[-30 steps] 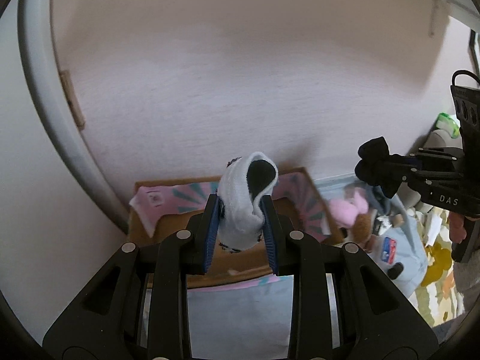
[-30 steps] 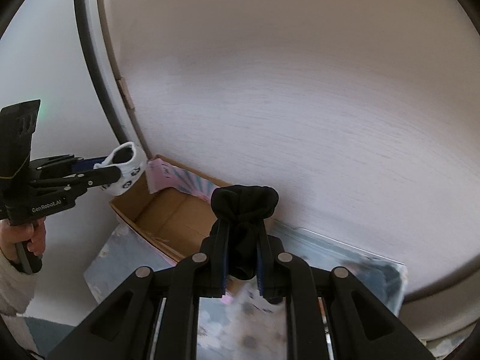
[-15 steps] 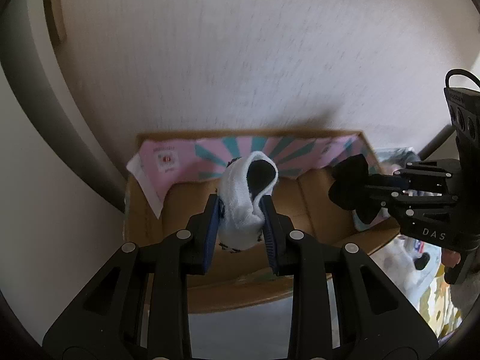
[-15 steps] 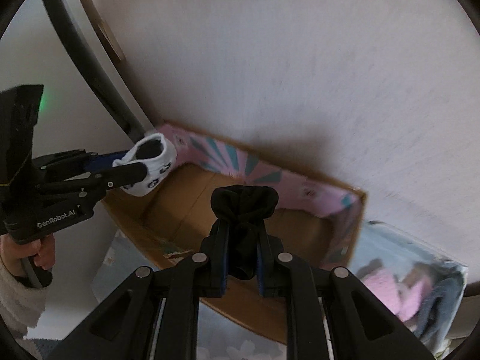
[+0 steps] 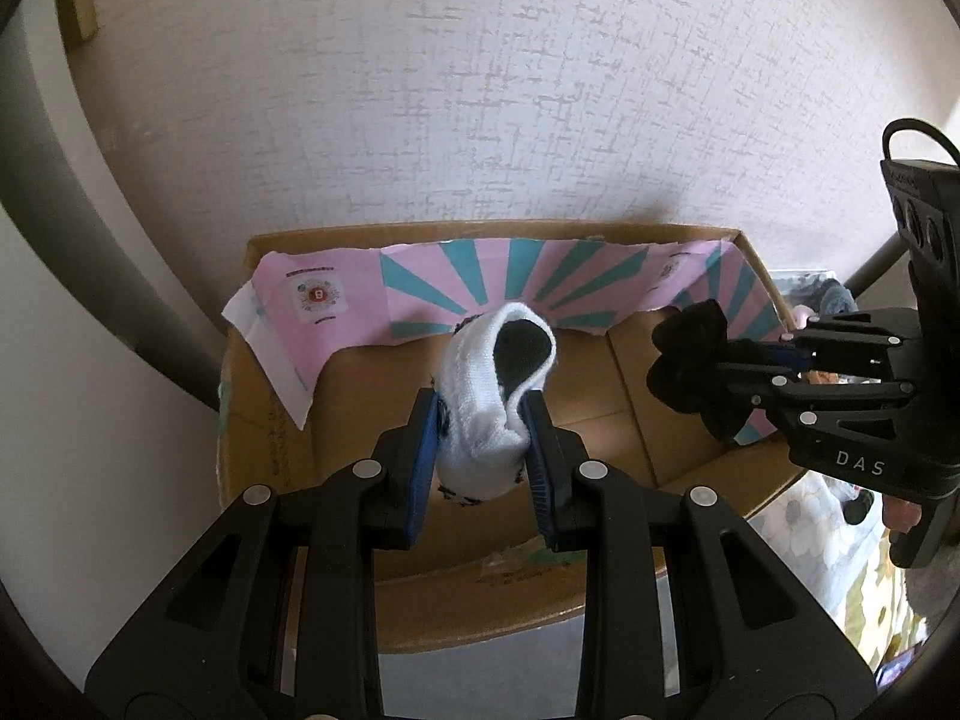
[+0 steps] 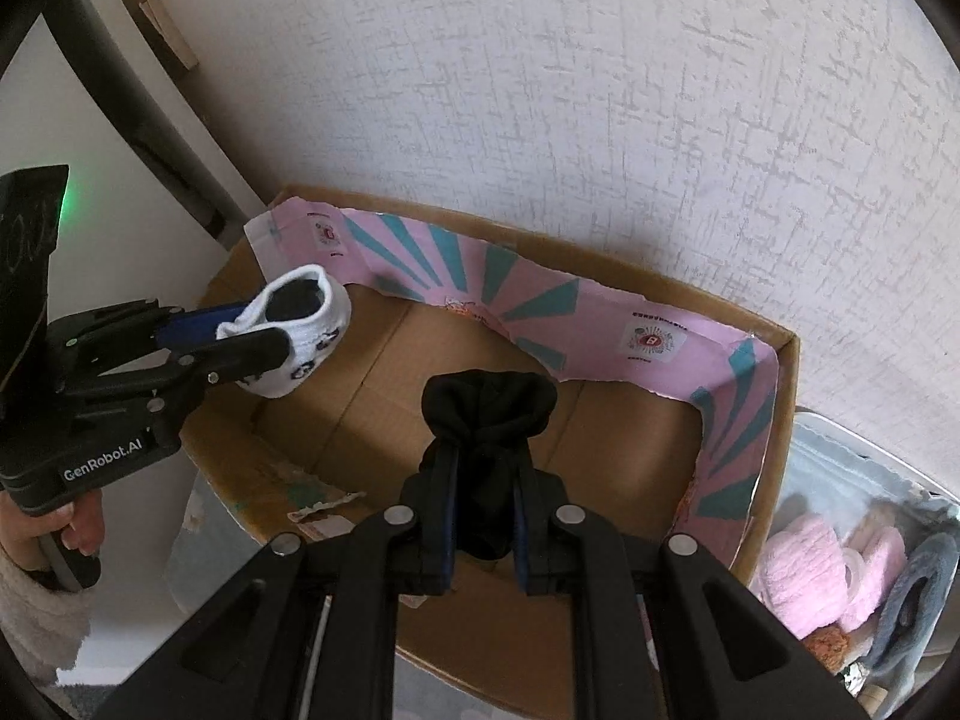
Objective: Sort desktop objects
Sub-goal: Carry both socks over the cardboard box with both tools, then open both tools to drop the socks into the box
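Left wrist view: the left hand-held gripper [image 5: 480, 420] clamps a rolled white sock [image 5: 489, 396] above the open brown cardboard box with a pink-and-teal paper lining [image 5: 288, 396].

Right wrist view: the right hand-held gripper [image 6: 483, 510] pinches a bunched black sock [image 6: 486, 414] over the same box, beside a clear bin of plush toys [image 6: 840, 570].

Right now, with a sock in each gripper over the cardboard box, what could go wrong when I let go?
1. The white sock hangs near the left end of the box; released here, it might catch on the loose pink paper lining.
2. The black sock is bunched tightly in the right gripper and may cling to the pads.
3. The left gripper is close by, so they could bump.
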`<action>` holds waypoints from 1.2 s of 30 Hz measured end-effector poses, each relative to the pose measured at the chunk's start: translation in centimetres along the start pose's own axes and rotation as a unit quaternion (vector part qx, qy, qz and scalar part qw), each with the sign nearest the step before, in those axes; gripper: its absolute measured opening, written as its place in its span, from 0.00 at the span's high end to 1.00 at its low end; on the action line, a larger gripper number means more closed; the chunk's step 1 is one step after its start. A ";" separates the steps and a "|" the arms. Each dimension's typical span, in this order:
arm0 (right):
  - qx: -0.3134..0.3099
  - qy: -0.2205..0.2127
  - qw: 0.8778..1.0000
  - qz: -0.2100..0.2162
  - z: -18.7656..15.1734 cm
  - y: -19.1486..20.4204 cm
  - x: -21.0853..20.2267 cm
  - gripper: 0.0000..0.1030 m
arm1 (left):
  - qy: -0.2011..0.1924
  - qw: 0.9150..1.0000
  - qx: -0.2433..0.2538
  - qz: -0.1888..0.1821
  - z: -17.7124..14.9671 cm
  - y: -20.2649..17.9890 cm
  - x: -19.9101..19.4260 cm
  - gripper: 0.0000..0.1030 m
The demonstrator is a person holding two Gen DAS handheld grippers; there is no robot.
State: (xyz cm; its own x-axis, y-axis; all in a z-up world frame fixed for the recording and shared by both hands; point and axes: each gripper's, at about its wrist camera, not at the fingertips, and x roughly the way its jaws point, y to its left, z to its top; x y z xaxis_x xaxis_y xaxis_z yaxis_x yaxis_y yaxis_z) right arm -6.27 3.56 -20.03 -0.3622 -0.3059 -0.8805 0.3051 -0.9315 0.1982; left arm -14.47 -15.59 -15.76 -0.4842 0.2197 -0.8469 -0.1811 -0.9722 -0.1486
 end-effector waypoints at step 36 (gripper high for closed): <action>0.004 -0.019 1.000 -0.017 -1.9 -0.2 -3.3 0.00 | -0.033 0.999 -0.012 0.036 0.4 -1.8 -4.9 0.00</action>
State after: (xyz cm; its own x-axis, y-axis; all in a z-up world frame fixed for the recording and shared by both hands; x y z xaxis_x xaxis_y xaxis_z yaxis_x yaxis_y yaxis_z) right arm -3.46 5.11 -17.96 -0.4061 -0.2810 -0.8696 0.2842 -0.9432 0.1721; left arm -12.17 -14.86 -11.14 -0.5502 0.1531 -0.8209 -0.1233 -0.9872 -0.1015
